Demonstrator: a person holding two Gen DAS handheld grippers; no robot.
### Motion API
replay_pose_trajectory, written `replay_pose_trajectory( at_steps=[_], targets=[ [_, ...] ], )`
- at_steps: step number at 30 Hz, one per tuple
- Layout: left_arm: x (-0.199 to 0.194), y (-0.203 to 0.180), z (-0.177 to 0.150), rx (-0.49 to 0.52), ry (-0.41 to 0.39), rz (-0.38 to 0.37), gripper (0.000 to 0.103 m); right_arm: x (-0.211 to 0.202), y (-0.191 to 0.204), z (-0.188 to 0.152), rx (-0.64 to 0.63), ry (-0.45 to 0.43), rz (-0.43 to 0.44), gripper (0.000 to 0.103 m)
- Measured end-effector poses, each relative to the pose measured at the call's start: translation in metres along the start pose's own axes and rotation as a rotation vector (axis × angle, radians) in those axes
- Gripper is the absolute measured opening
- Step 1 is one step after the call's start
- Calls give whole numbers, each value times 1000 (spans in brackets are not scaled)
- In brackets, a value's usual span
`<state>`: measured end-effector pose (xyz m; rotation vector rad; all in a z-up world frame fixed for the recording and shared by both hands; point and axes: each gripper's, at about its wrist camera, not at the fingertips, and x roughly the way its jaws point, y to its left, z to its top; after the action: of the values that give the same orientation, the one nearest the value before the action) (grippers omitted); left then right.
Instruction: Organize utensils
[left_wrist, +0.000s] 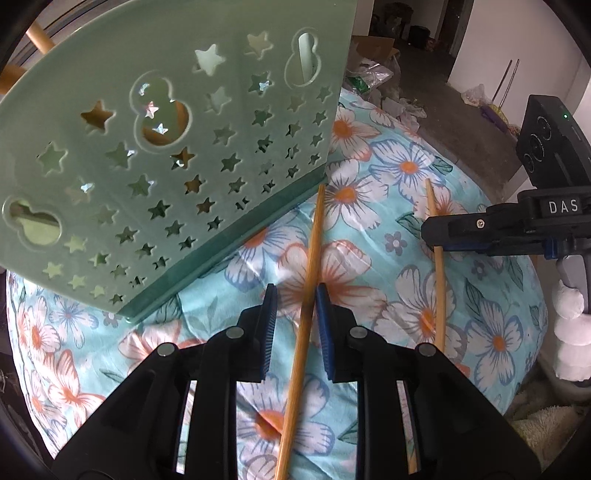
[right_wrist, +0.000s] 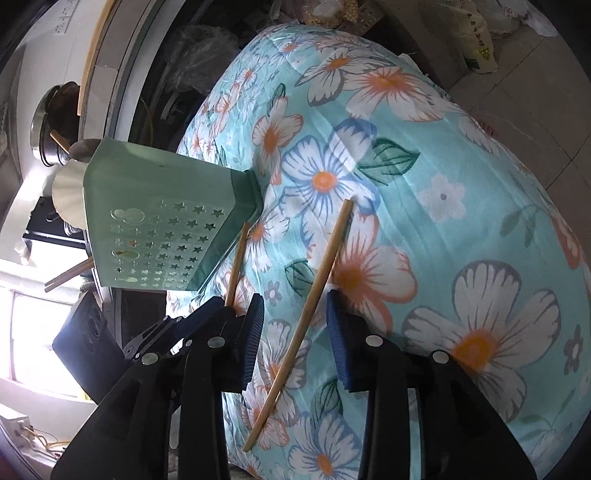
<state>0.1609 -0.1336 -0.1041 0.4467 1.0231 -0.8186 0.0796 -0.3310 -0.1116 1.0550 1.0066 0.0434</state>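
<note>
- Left wrist view: the left tool (left_wrist: 295, 295) hangs over a table covered by a floral cloth (left_wrist: 480, 332), its blue pads spread apart with a chopstick (left_wrist: 304, 317) running lengthwise between them; the right pad looks very close to the stick, the left pad stands clear of it, so the tool is released.
- That chopstick lies flat on the cloth, its far tip just beside the dark green base of the utensil holder (left_wrist: 155, 155).
- The utensil holder, pale green with star-shaped cut-outs, stands on the far left of the table; wooden handles show through its holes.
- A second chopstick (left_wrist: 436, 258) lies to the right, well apart from the first, roughly parallel to it.
- The right tool (left_wrist: 443, 240) reaches in from the right, its tip over this second chopstick.
- Right wrist view: the right tool (right_wrist: 295, 325) has its jaws wide apart, released, with the second chopstick (right_wrist: 310, 314) lying on the cloth (right_wrist: 443, 184) diagonally between them, touching neither pad.
- The first chopstick (right_wrist: 236, 262) is partly hidden behind the left tool (right_wrist: 207, 317), its far tip near the utensil holder (right_wrist: 159, 221).
</note>
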Motion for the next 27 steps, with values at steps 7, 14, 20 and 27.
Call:
replay_pose_trajectory(
  at_steps=[7, 14, 20, 27],
  targets=[
    [9, 0, 7, 34, 2, 36, 20, 5, 0, 3, 2, -33, -42, 18],
    [4, -3, 8, 43, -2, 53, 19, 6, -5, 3, 15, -37, -40, 11],
    [5, -4, 10, 43, -2, 52, 19, 5, -6, 2, 16, -38, -39, 11],
    [4, -3, 9, 45, -2, 52, 19, 5, -6, 3, 18, -39, -37, 10]
  ],
)
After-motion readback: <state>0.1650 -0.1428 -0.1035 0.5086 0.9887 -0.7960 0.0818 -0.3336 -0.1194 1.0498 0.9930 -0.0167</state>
